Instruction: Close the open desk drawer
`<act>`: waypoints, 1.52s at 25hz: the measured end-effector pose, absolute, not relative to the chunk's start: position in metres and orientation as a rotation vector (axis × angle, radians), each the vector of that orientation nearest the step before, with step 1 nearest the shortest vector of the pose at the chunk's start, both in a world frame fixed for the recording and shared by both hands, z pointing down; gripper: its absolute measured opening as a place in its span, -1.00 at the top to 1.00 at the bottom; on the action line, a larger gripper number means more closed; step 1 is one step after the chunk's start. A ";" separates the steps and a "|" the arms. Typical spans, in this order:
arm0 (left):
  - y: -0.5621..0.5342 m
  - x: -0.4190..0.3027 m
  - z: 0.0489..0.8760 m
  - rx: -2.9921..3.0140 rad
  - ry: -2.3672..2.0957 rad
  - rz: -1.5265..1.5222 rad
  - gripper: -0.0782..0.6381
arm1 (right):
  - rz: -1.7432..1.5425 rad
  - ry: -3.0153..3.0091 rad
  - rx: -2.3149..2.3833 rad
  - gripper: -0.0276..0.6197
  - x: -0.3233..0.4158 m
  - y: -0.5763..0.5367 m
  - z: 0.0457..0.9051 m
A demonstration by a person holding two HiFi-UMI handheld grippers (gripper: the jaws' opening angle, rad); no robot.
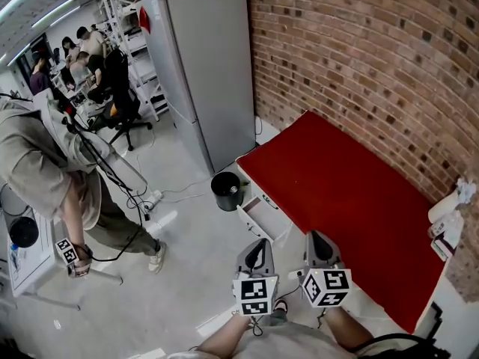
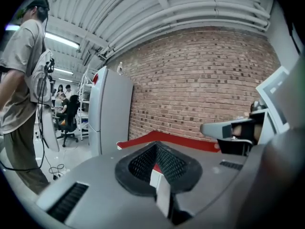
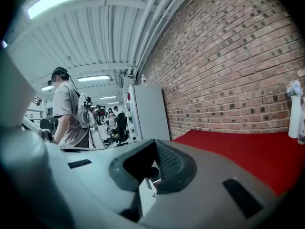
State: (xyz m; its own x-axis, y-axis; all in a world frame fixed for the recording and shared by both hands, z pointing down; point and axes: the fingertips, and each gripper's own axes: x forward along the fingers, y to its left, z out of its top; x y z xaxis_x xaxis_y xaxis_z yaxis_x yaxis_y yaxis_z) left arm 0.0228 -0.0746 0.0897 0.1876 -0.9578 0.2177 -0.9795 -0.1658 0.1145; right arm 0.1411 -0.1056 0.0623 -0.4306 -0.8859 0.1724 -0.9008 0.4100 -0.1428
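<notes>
Both gripper views are mostly filled by the tools' own grey bodies. Through each black notch only a sliver of white and red shows, too little to name. The left hand-held gripper and the right hand-held gripper are each clenched, pads together with nothing between them.

In the head view the drawer juts open from the long front edge of the red worktop, just ahead of both tips, and its inside is hard to make out. White items at the worktop's right end are cut off.

A black bin stands just beside the drawer's far corner, with bare floor on the near side. A tall grey refrigerator stands against the brick wall, and a person stands well apart among cables.
</notes>
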 end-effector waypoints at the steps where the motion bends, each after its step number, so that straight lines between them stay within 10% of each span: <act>1: -0.080 0.026 0.089 2.222 -1.873 0.138 0.76 | 0.330 -2.586 1.620 0.92 0.143 -0.112 0.062; 38: -0.145 -0.007 0.209 2.071 -1.914 0.242 0.76 | 0.486 -2.568 1.387 0.92 0.100 -0.191 0.207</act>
State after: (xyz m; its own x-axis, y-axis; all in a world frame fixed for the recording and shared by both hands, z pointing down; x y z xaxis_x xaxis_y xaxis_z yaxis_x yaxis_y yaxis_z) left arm -0.0075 -0.1455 0.2091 0.0933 -0.9395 0.3296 -0.9920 -0.0595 0.1113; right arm 0.1004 -0.1908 0.2073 -0.5473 -0.7771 0.3108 -0.8369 0.5105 -0.1975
